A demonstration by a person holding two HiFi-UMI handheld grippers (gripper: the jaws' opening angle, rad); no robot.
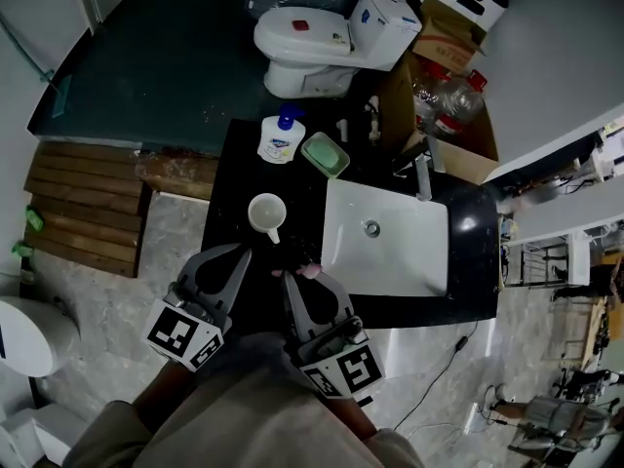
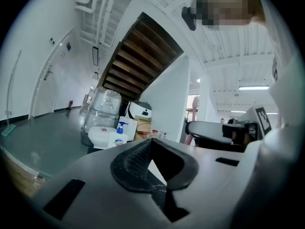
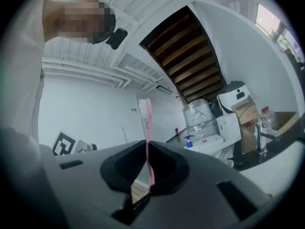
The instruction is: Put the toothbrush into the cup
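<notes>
toothbrush (image 3: 148,123) (one) in right tongs (image 3: 145,149); one cup (image 1: 266,212).

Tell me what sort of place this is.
Probably a mock bathroom set up inside a larger hall. A white sink in a black counter, a hand soap bottle and a toilet say bathroom. The cardboard boxes and the wooden staircase overhead suggest a hall.

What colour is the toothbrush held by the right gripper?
Pink toothbrush, clearest in the right gripper view.
</notes>
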